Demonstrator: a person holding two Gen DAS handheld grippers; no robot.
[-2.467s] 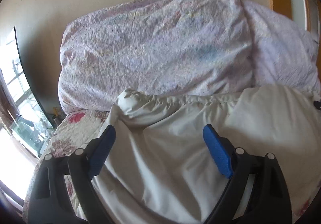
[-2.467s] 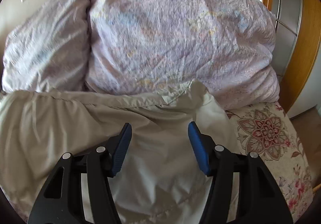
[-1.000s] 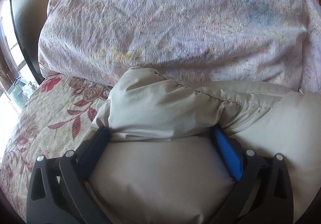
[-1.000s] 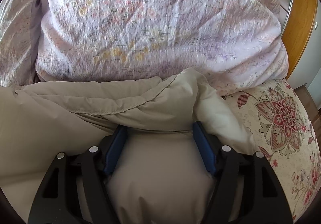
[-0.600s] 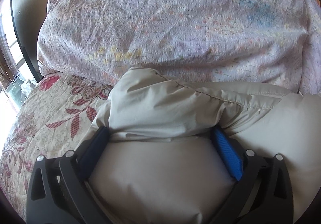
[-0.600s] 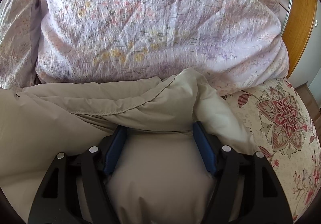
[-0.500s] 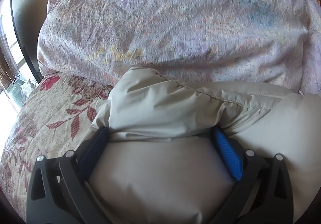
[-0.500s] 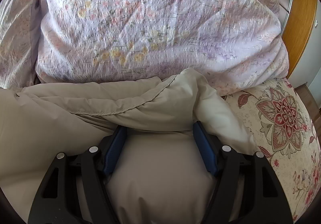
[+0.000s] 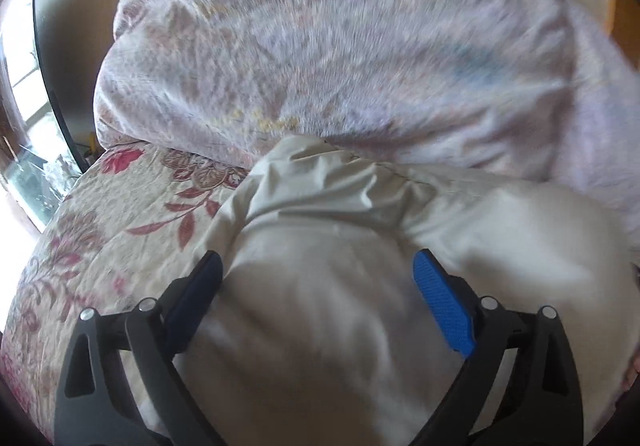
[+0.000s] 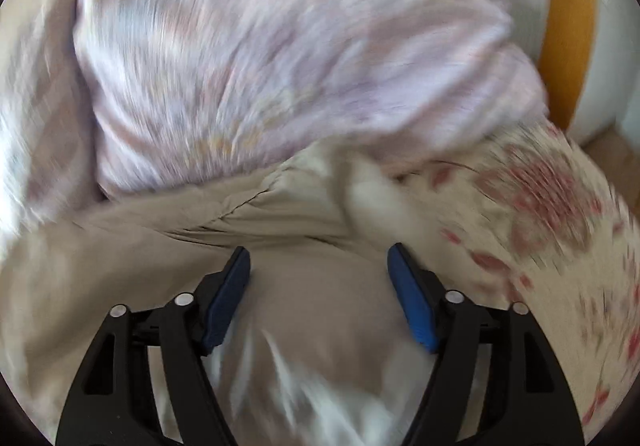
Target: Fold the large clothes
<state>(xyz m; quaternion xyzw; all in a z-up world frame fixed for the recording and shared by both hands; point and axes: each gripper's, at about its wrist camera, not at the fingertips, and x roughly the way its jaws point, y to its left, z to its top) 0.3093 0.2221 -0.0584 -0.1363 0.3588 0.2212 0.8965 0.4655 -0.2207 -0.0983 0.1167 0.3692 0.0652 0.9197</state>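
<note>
Left wrist: garment lengthwise along pillows

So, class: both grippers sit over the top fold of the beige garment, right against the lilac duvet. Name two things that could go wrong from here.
1. The beige garment is puffy; its folded top edge bulges between the left gripper jaws, which have just been closing slightly, and may spring open once left alone.
2. That edge butts against the lilac duvet, so the right gripper, its jaws just opening with fabric between them, might snag or drag the duvet.
</note>
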